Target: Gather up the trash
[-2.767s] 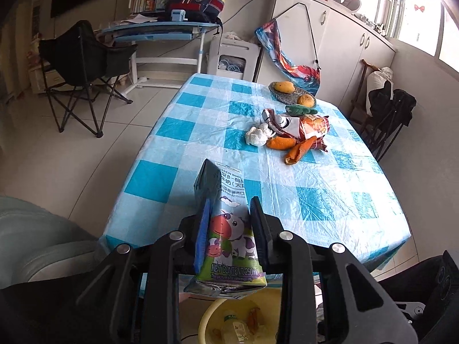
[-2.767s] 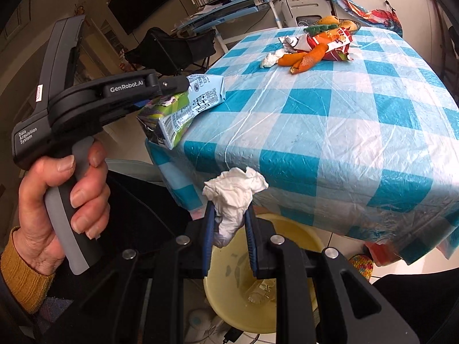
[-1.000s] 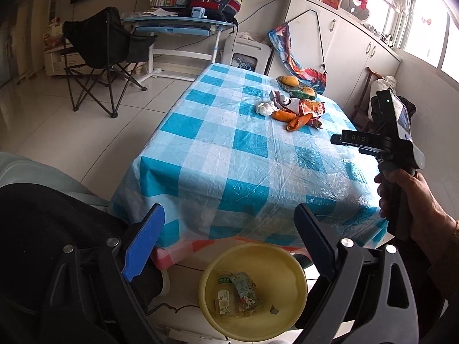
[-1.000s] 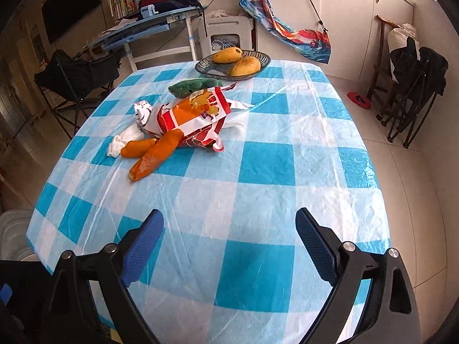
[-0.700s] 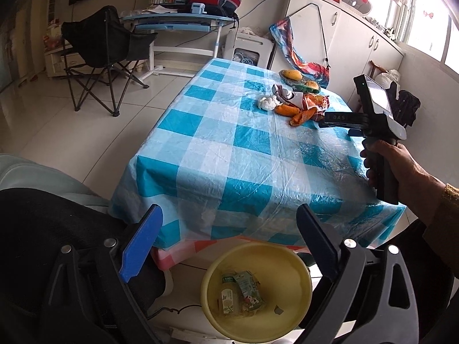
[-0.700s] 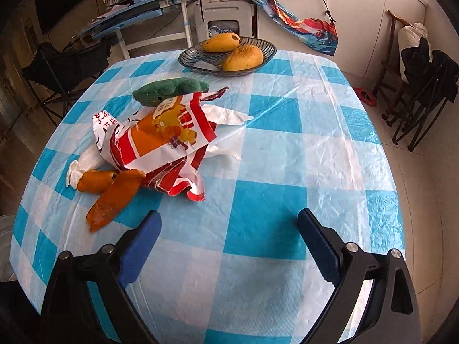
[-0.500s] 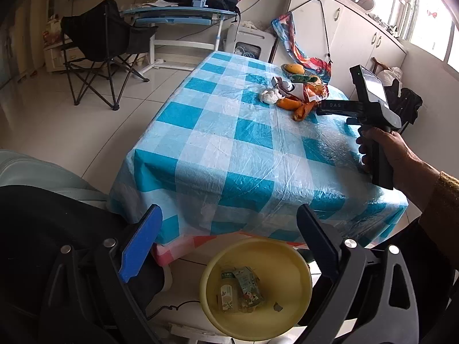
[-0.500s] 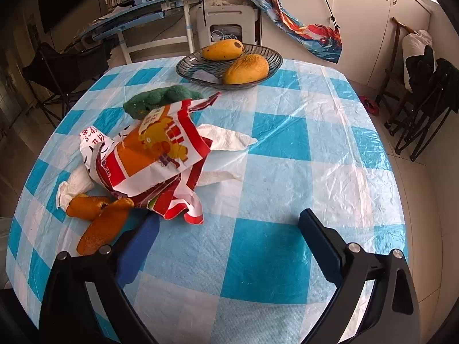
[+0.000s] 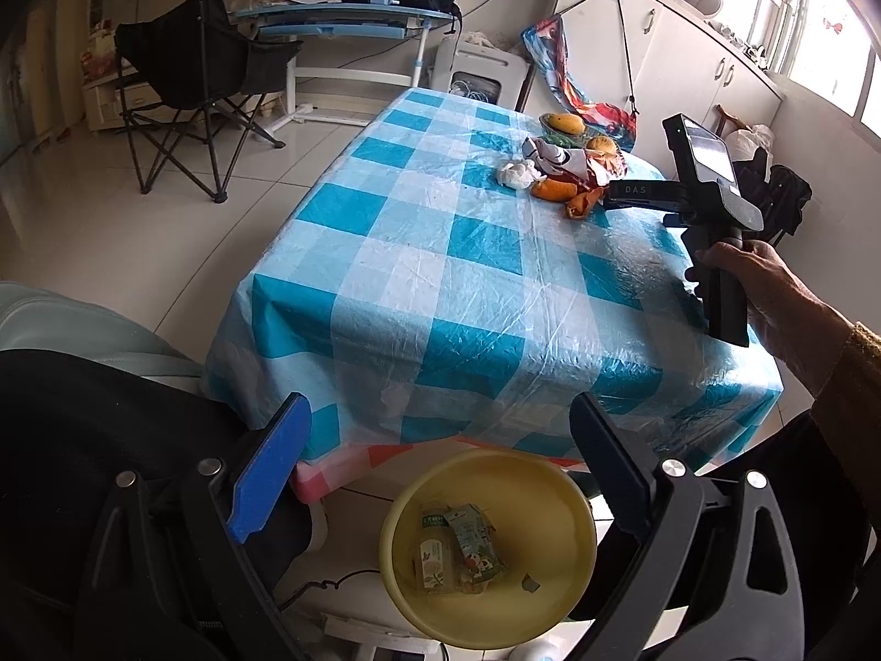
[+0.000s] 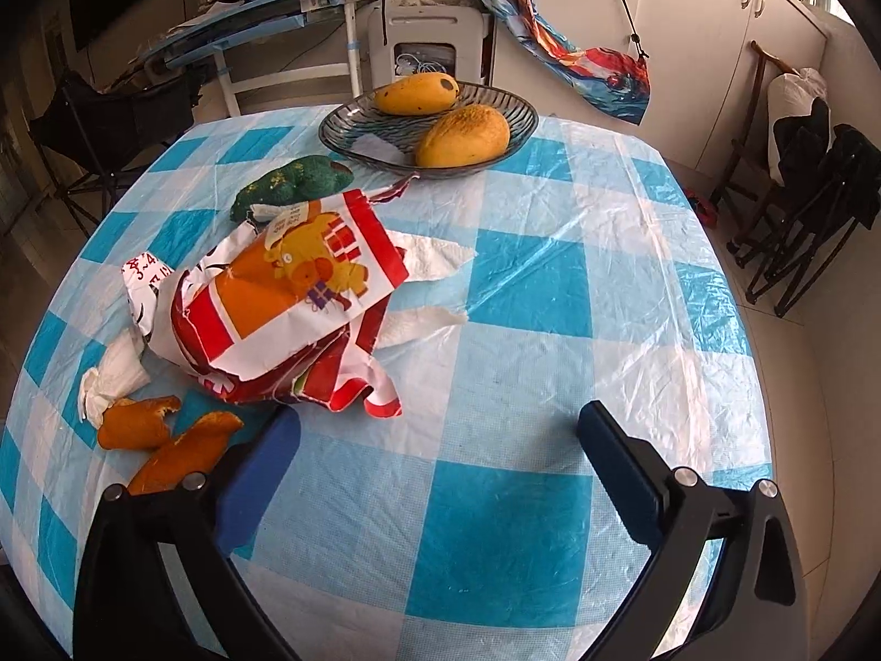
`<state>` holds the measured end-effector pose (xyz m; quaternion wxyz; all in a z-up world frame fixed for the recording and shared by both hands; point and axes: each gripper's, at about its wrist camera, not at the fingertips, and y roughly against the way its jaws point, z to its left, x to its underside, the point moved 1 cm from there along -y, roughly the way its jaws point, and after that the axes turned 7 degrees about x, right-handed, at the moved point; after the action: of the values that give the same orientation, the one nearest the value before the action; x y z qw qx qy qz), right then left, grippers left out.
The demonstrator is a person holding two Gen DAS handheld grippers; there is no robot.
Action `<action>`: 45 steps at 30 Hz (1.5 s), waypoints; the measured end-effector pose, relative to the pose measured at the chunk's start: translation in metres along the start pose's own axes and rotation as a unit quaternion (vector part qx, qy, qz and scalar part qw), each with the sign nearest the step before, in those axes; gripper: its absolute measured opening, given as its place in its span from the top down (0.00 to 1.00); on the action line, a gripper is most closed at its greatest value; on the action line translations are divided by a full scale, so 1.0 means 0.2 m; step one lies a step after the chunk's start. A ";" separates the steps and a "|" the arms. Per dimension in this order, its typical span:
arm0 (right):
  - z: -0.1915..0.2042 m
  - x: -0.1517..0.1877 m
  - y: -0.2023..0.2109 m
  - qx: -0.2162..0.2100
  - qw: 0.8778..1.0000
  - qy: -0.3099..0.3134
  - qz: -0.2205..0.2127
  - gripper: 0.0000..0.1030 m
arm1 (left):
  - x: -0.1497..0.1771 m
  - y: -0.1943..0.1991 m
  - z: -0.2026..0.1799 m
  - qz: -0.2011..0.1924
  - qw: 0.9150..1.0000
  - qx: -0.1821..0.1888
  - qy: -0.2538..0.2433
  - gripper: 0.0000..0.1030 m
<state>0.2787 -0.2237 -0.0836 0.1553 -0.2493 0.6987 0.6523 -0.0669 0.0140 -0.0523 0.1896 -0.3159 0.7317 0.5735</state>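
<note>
While the left gripper [image 9: 435,473] hangs over the yellow bin [image 9: 578,501] at the bottom centre of the left wrist view, its fingers [image 9: 270,468] stand wide apart with nothing between them. Down in that bin lie a small bottle [image 9: 432,556] and a milk carton [image 9: 473,545], so it sits at the near desk edge as the drop point, within easy reach. Over at the right of the frame a hand [image 9: 771,286] holds the right gripper's handle [image 9: 716,242] out above the checked desk [image 9: 440,275], aimed toward the litter in the upper middle.

Now the right wrist view: the right gripper [image 10: 435,440] is spread as wide as it goes, empty, tilted down at the desk. Just ahead of the left finger, in the left half of the frame, sits the torn red-and-orange snack bag [image 10: 286,308], heaped over white paper towel [image 10: 429,264]. Orange peel [image 10: 165,435] and a crumpled tissue [image 10: 110,374] lie at lower left. That wide stance looks chosen for the bulky bag, probably next to go. Mangoes [image 10: 462,135] in the glass bowl [image 10: 341,132] at the top are fruit, not trash, I'd say.
</note>
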 end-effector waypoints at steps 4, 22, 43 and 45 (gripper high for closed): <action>0.00 0.00 0.00 0.000 1.000 0.000 0.000 0.07 | 0.00 0.02 0.01 -0.001 1.000 0.007 0.002 0.11; 0.00 0.00 0.00 0.000 1.000 0.000 0.000 0.07 | 0.08 -0.01 -0.05 0.017 0.999 -0.013 -0.026 0.10; 0.00 0.00 0.00 0.000 1.000 0.000 0.000 0.07 | 0.08 0.03 -0.03 0.006 0.999 -0.025 -0.033 0.10; 0.00 0.00 0.00 0.000 1.000 0.000 0.000 0.07 | 0.08 0.03 -0.03 0.007 0.999 -0.025 -0.035 0.10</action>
<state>0.2790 -0.2240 -0.0839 0.1556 -0.2495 0.6988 0.6520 -0.0821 0.0043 -0.0571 0.2031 -0.2957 0.7121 0.6035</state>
